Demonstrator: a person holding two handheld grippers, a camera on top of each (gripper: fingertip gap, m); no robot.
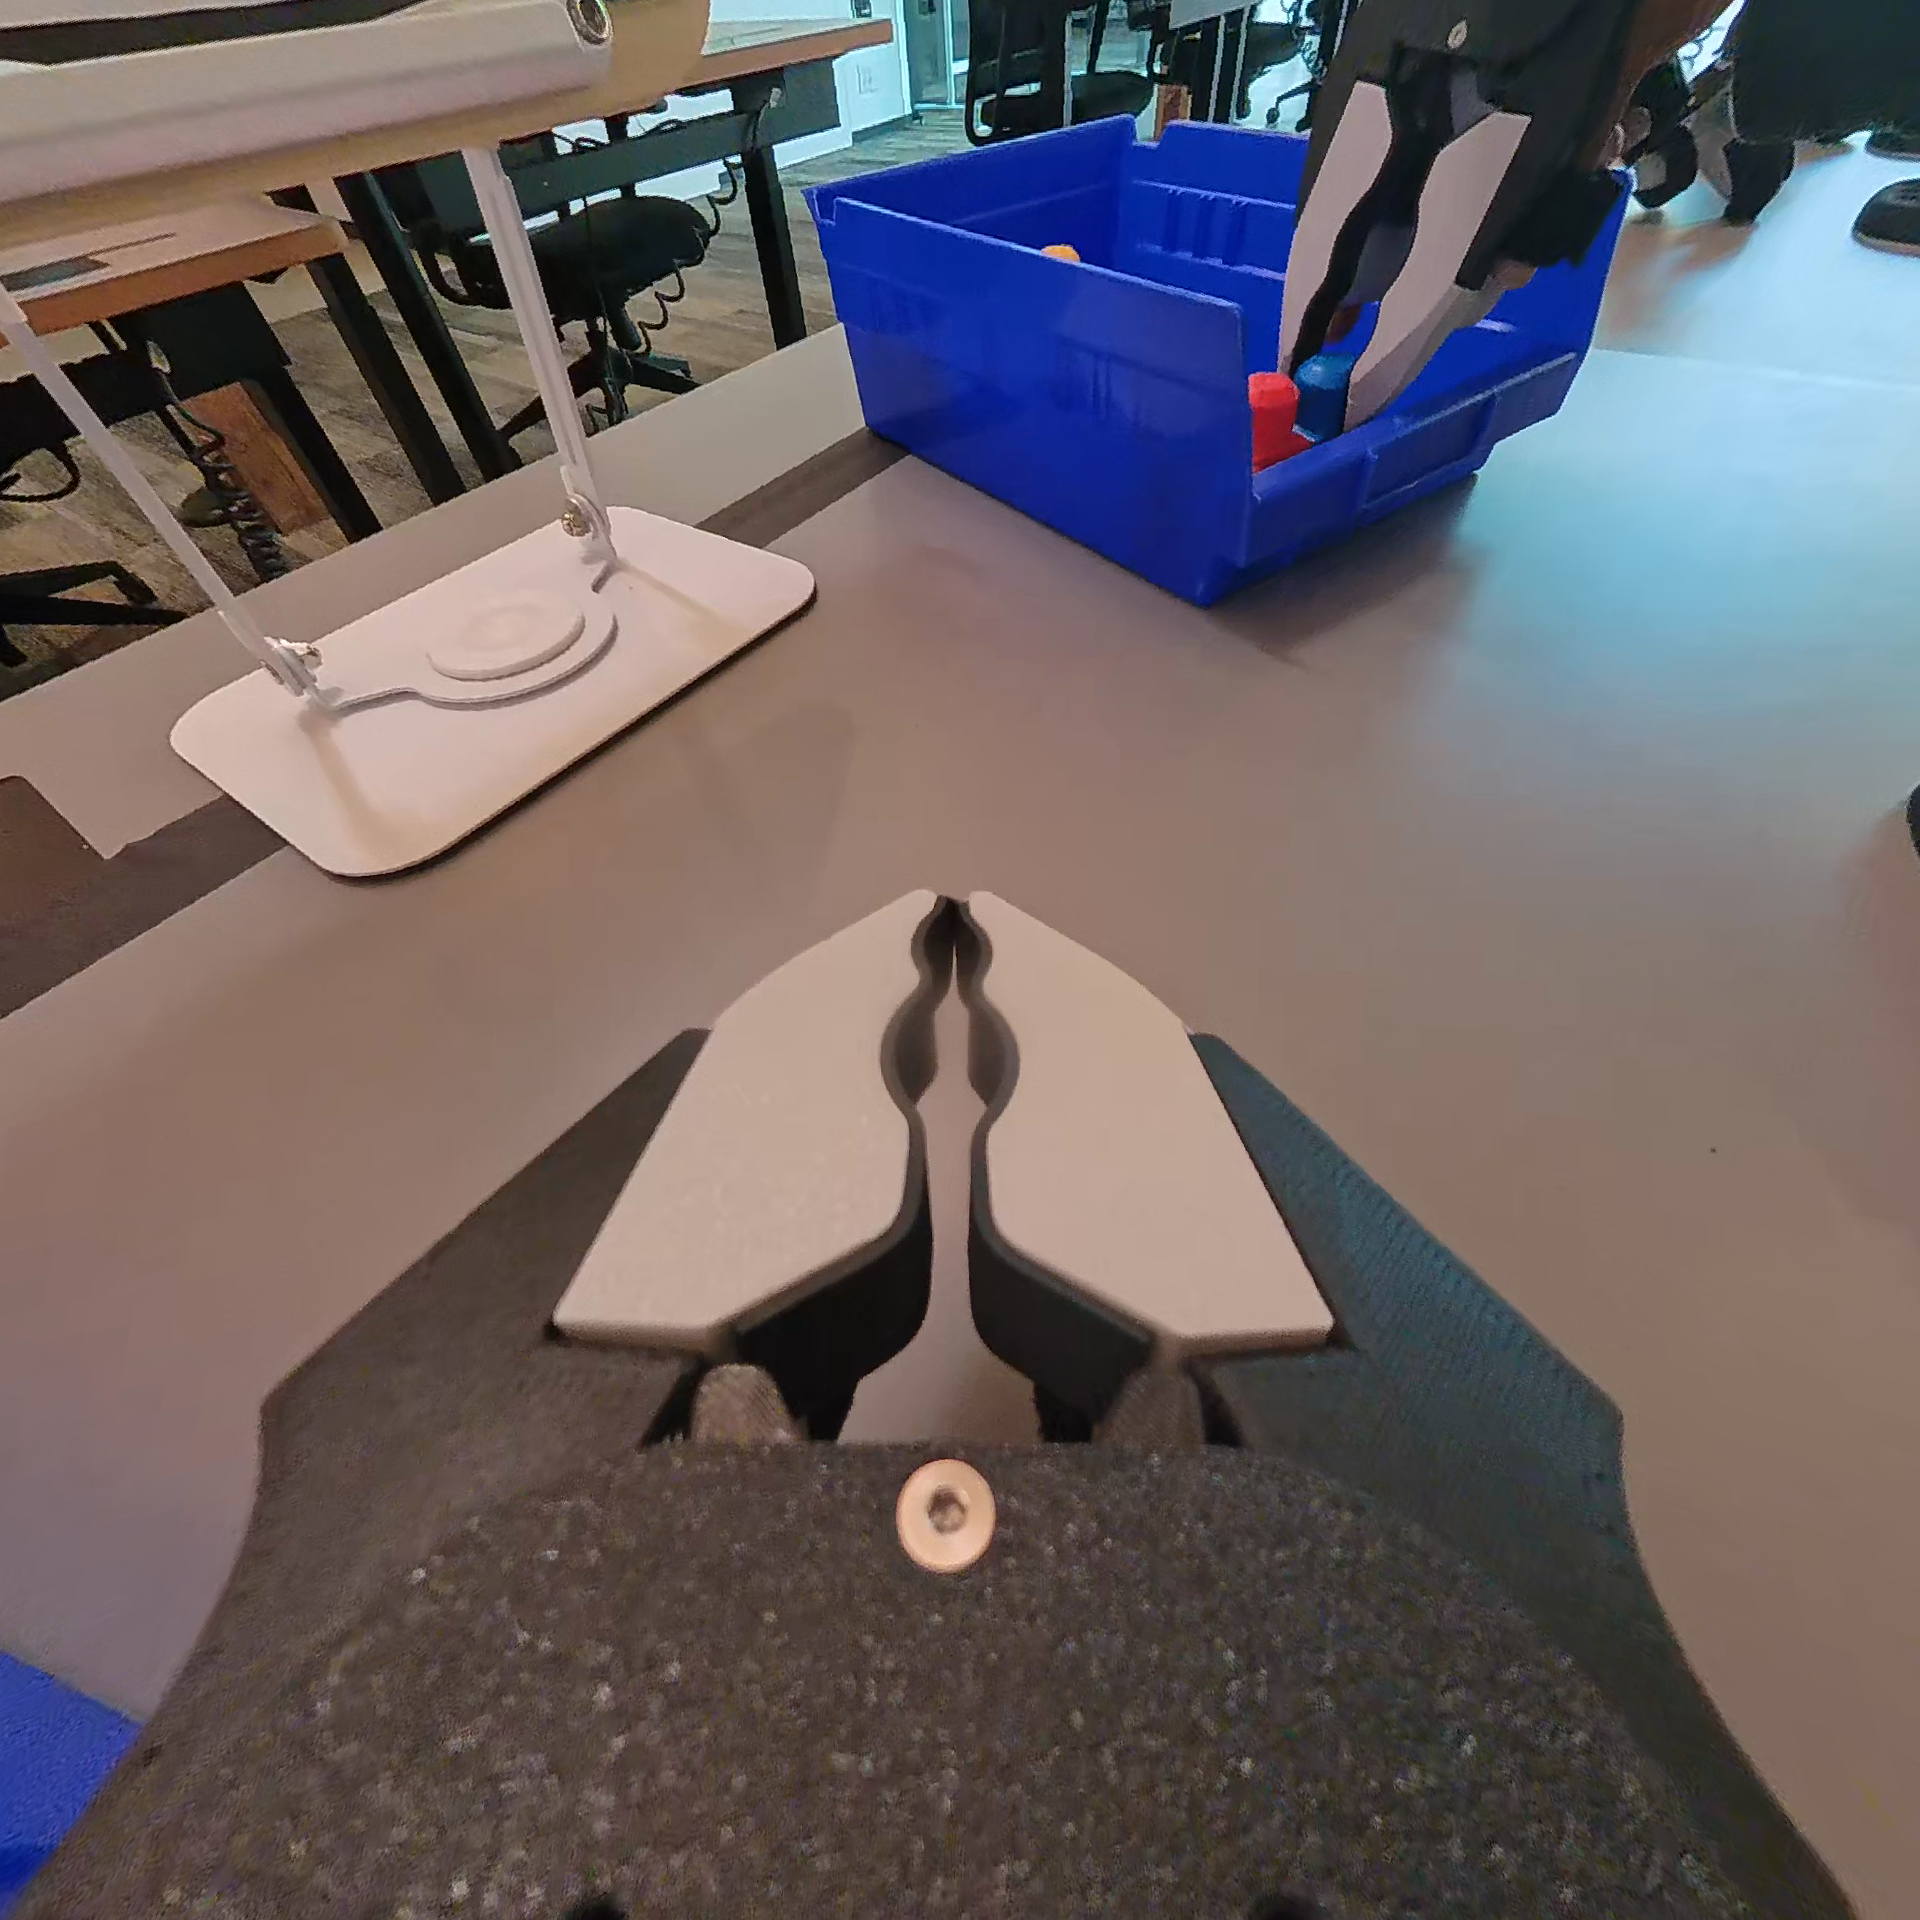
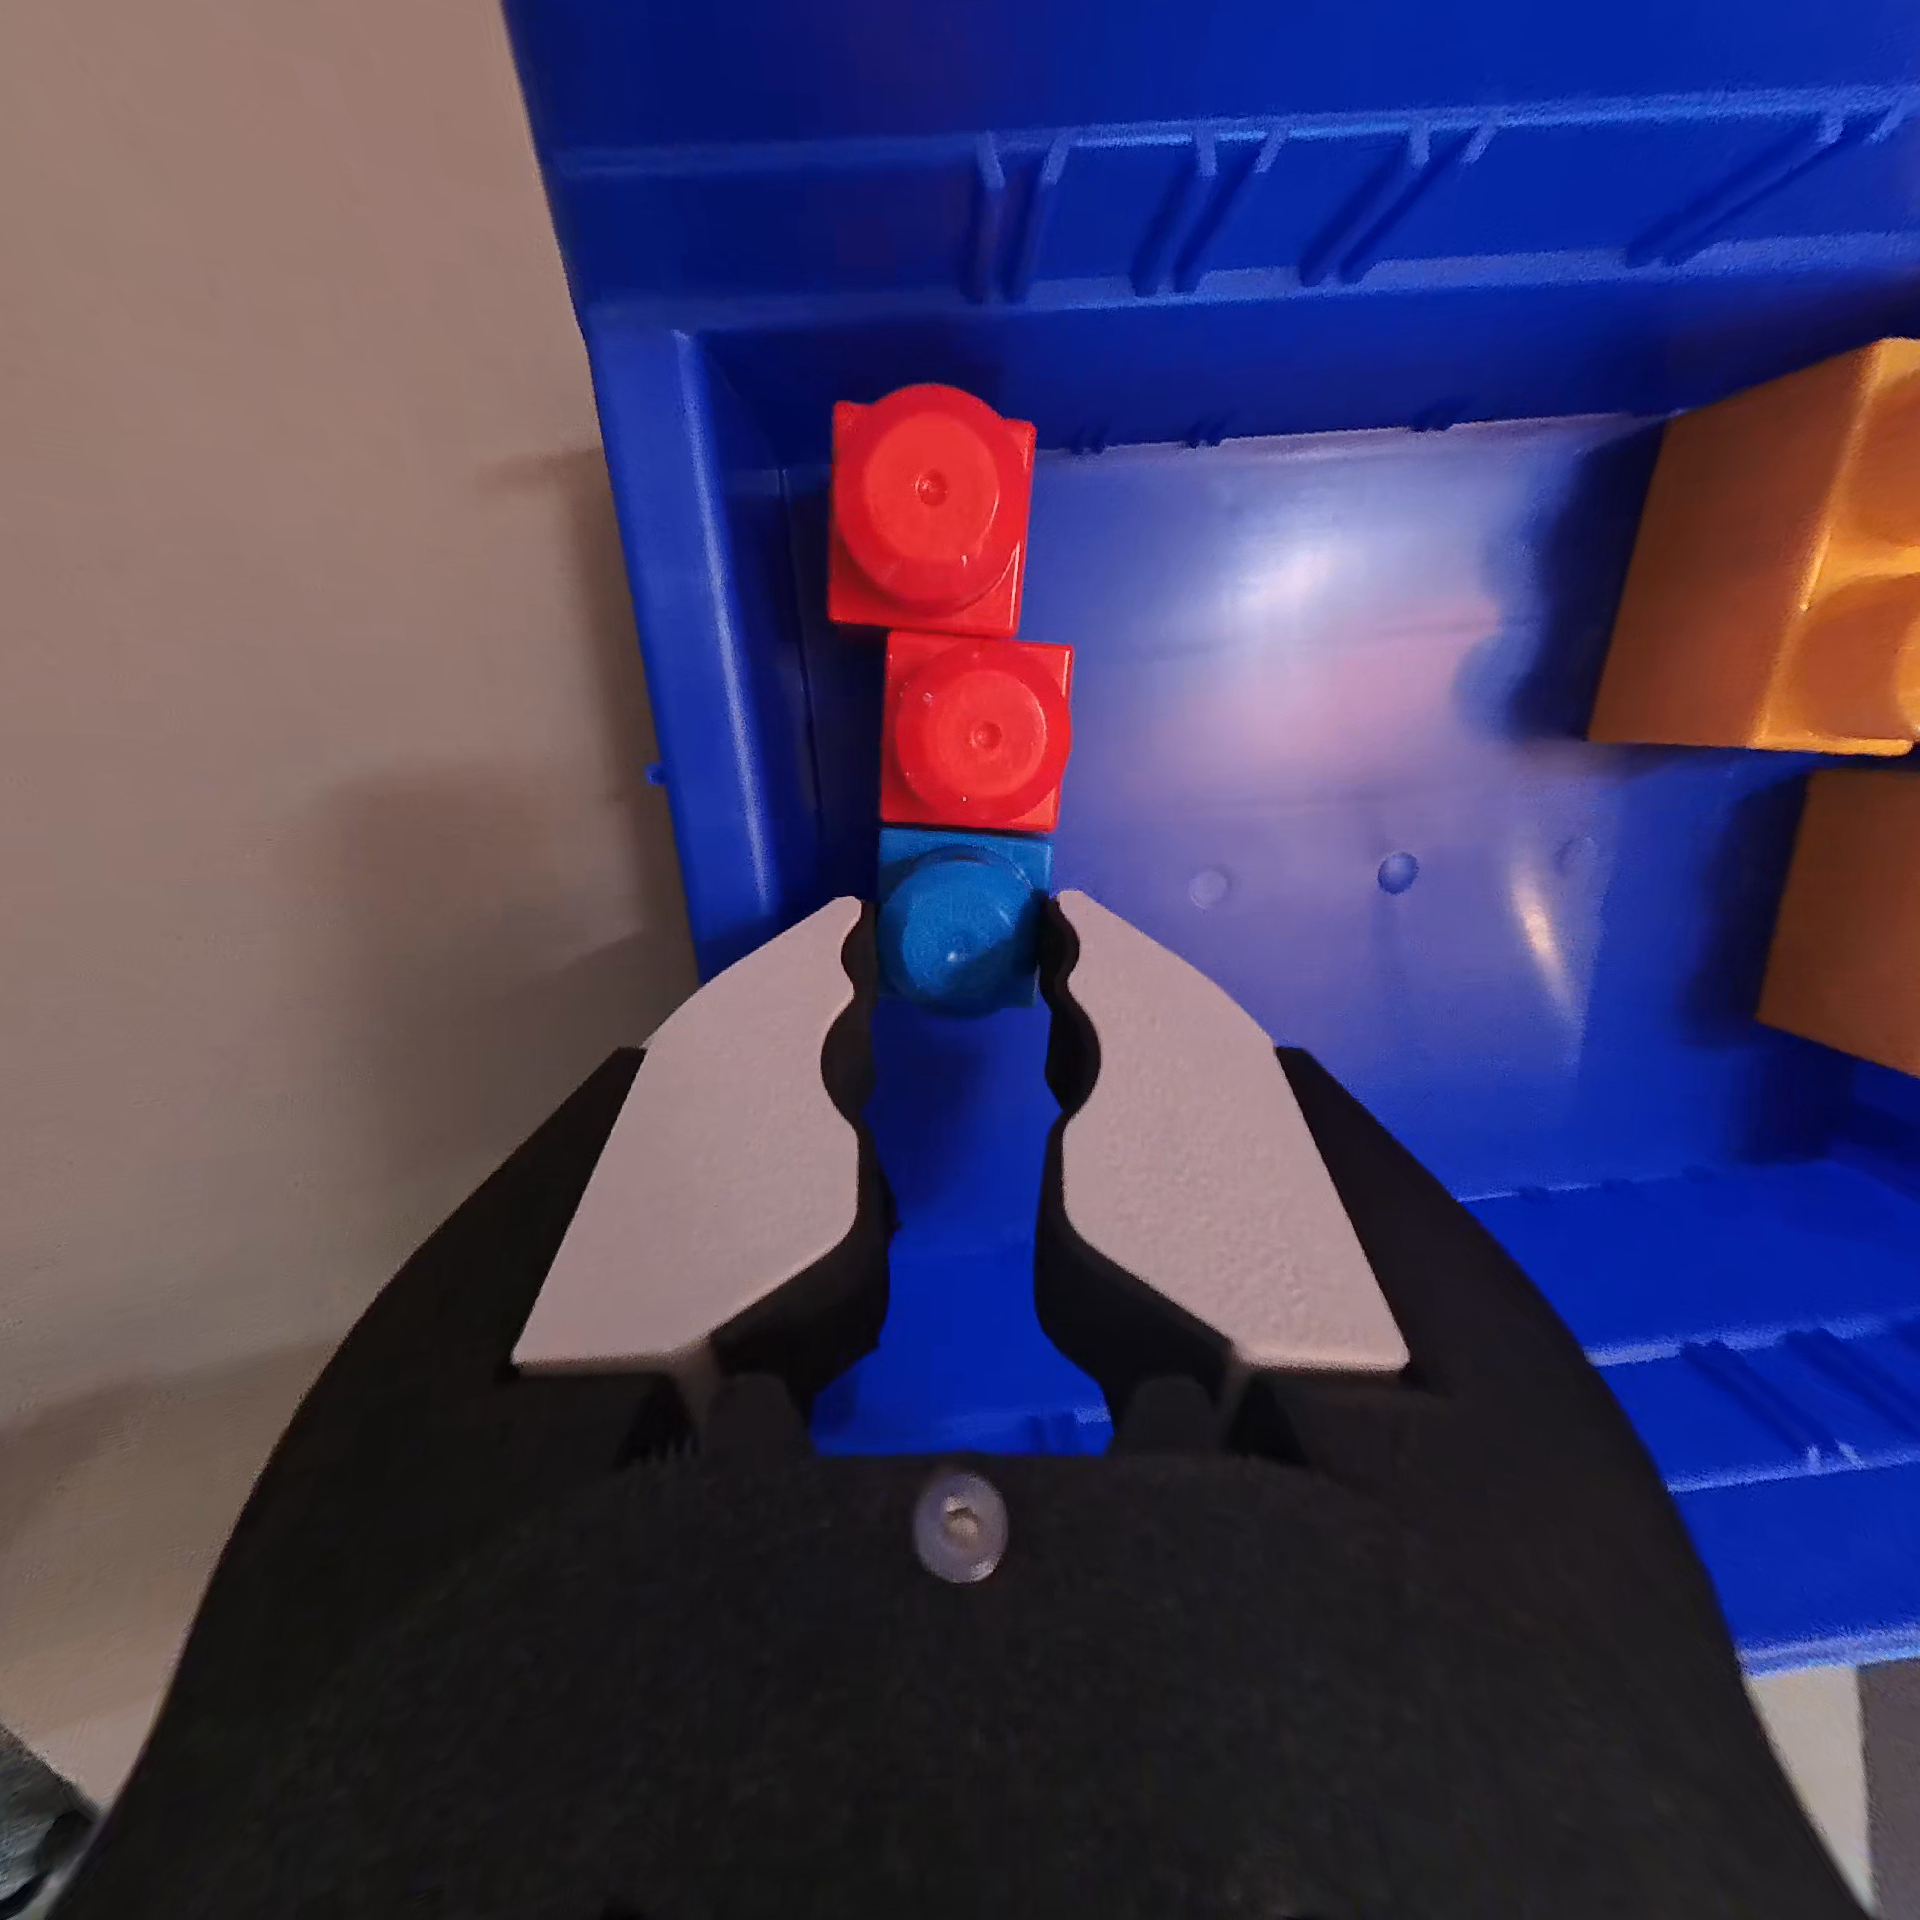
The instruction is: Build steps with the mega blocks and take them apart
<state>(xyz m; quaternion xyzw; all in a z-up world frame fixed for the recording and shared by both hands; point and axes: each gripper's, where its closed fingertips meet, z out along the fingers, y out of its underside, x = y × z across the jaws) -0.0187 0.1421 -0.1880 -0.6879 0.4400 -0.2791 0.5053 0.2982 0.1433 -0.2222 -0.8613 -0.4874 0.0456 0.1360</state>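
**Operator:** Counting first: I see two red blocks, far [image 2: 928,506] and near [image 2: 977,735], and one blue block [image 2: 958,928], set in a row along the left wall of the blue bin [image 2: 1299,239]. Two orange blocks, upper [image 2: 1766,582] and lower [image 2: 1839,925], sit at the bin's right edge.

**Observer:** And your two tools?

**Operator:** My right hand-held gripper [image 2: 956,914] reaches down into the bin, tips either side of the blue block; I cannot tell whether they press it or merely flank it. My left hand-held gripper [image 1: 953,902] hangs low over the grey surface [image 1: 1351,831], fingertips together, nothing between them, well apart from the bin.

**Observer:** Anything else?

**Operator:** One white stand [image 1: 488,686] rests on the surface, left of the bin.
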